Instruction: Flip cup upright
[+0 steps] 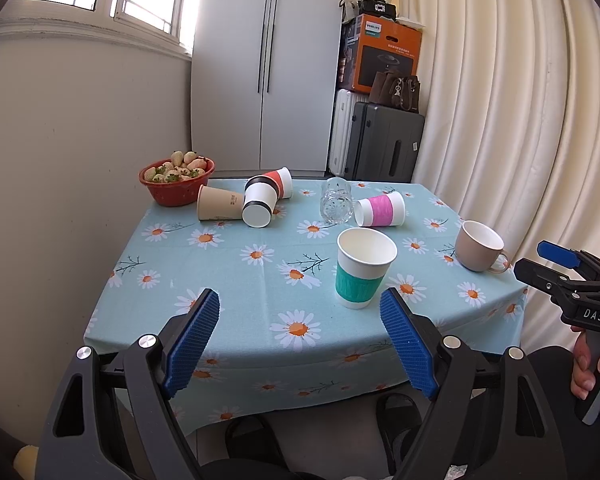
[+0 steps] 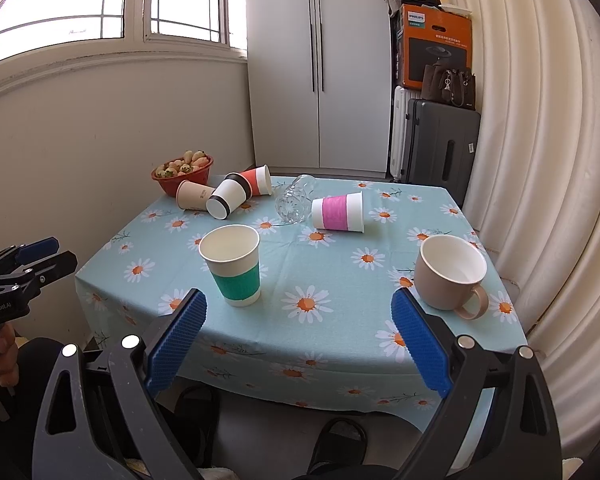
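A green-banded paper cup (image 1: 363,267) (image 2: 235,265) stands upright near the table's front. A beige mug (image 1: 479,246) (image 2: 450,273) stands upright at the right edge. On their sides at the back lie a pink-banded cup (image 1: 380,209) (image 2: 338,212), a clear glass (image 1: 336,201) (image 2: 296,199), a black-banded white cup (image 1: 260,201) (image 2: 227,199), a red-banded cup (image 1: 278,180) (image 2: 258,181) and a plain brown cup (image 1: 218,203) (image 2: 192,196). My left gripper (image 1: 300,312) is open and empty before the table's front edge. My right gripper (image 2: 299,312) is open and empty too.
A red bowl of strawberries (image 1: 176,178) (image 2: 183,170) sits at the back left corner. The table carries a blue daisy cloth (image 1: 236,288) (image 2: 340,320). A wall is at the left, curtains (image 1: 512,120) at the right, suitcases and a cabinet behind.
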{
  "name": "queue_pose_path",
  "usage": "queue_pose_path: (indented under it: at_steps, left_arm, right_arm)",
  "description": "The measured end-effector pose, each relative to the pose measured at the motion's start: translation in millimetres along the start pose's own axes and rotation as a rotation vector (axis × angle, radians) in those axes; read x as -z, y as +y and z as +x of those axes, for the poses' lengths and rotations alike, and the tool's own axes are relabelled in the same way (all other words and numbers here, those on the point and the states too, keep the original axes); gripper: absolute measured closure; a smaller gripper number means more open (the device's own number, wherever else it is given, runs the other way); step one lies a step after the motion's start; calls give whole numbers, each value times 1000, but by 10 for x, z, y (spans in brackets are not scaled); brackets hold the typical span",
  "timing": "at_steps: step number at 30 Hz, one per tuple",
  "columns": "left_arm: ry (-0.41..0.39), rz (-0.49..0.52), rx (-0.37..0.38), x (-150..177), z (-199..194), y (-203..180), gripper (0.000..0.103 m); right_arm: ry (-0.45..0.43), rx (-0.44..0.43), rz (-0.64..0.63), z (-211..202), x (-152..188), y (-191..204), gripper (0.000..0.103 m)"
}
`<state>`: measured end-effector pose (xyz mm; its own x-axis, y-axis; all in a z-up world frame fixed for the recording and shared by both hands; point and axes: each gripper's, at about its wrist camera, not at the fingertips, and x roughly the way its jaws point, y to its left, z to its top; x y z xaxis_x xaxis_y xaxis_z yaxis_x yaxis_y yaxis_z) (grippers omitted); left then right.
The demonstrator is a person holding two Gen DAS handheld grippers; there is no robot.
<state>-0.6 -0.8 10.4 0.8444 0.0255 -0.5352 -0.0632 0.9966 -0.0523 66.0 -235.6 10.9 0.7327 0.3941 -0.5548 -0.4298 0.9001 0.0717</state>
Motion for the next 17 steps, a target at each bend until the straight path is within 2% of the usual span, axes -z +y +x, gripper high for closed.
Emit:
queue_pose_path:
  at_steps: [17]
  left_arm:
    - [4, -8, 5, 11, 7, 3, 22]
  right_arm:
    - [3, -2, 1, 6, 0, 1, 10]
